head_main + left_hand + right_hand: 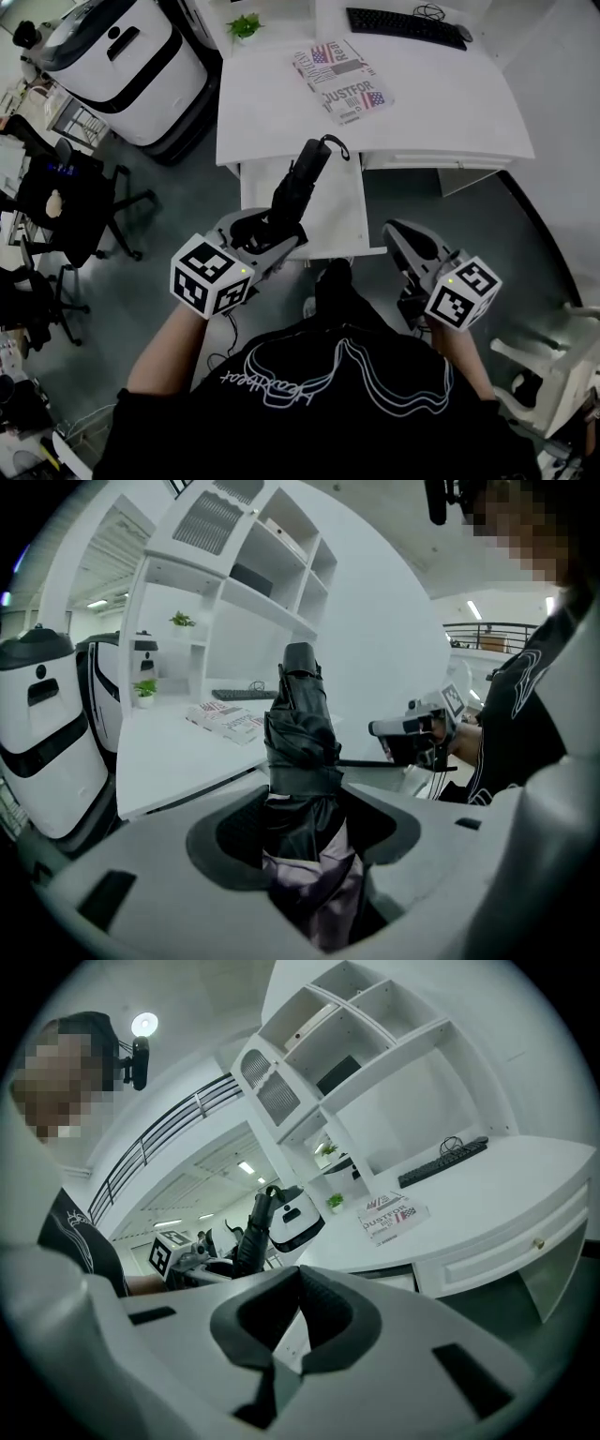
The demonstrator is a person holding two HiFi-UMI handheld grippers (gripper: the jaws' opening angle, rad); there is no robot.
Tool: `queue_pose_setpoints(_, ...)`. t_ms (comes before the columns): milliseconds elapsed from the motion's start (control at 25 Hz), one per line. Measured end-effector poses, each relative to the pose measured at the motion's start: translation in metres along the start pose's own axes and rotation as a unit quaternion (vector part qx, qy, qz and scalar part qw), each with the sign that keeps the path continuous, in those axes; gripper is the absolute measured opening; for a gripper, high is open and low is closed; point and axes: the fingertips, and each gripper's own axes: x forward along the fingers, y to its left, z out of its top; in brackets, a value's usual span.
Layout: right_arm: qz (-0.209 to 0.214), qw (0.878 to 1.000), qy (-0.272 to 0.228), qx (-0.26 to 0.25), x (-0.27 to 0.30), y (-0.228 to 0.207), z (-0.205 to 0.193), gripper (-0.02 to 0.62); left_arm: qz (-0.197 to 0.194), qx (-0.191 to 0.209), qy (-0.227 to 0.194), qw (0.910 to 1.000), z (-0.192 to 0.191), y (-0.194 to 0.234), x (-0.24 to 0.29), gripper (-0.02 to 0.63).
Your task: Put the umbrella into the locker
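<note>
A folded black umbrella (298, 187) sticks forward out of my left gripper (272, 230), whose jaws are shut on its lower part. In the left gripper view the umbrella (300, 752) stands upright between the pads, with lilac lining bunched at the bottom. It hangs over a low white cabinet (333, 220) under the desk's front edge. My right gripper (396, 232) is to the right of the cabinet. Its fingertips meet and hold nothing, as the right gripper view (300, 1274) also shows. That view shows the umbrella (251, 1237) off to its left.
A white desk (450, 103) carries a magazine (342, 80), a keyboard (403, 26) and a small plant (246, 25). A large white-and-black machine (122, 61) and a black office chair (66, 202) stand at the left. Open white shelves (244, 564) rise behind the desk.
</note>
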Motion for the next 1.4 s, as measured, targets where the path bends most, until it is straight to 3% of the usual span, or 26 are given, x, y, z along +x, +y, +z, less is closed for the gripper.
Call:
queue_pose_setpoints(320,-0.004,1.000,0.021,0.014,0.027,-0.048,0.009,0.003,0.006,0.032,0.099,0.9946,-0.027,0.038,0.049,0.232)
queue_pose_setpoints(640,-0.012,0.999,0.039,0.029,0.044,-0.081,0.009,0.003,0.000,0.077,0.190,0.9788,-0.068,0.060,0.092,0.232)
queue_pose_setpoints(1040,-0.036,0.998,0.043,0.042,0.045,-0.106,0.009,0.003,-0.024,0.056,0.277,0.9589,-0.129,0.078,0.136,0.232)
queue_pose_setpoints(1400,-0.058,0.995,0.054,0.058,0.041,-0.121,-0.010,0.003,-0.025,0.019,0.326,0.9450,-0.181,0.096,0.174,0.232)
